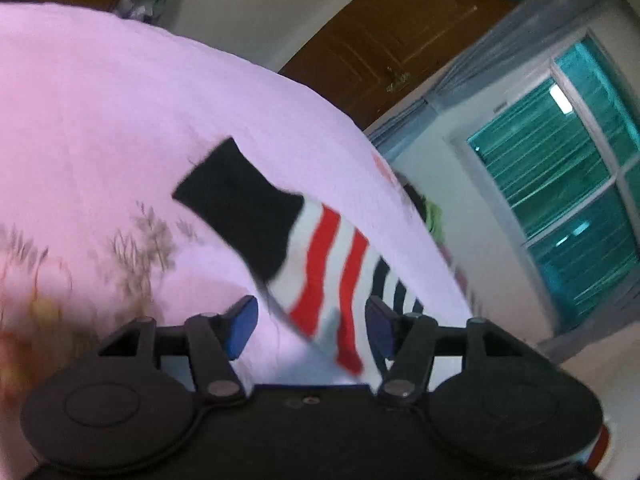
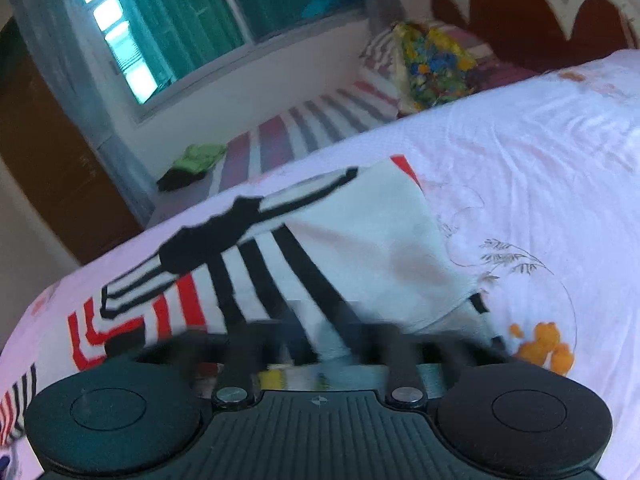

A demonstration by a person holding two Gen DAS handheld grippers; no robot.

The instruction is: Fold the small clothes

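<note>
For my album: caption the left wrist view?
Open left gripper over a striped garment on a pink bedsheet.

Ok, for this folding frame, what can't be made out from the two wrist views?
- Right wrist view: the right gripper's fingers are smeared by motion blur, so their spread and any contact with the black, white and red striped garment are unreadable.
- Left wrist view: the striped garment's near end is hidden behind the left gripper body.
- Right wrist view: the small green and black cloth is too far to identify.
</note>
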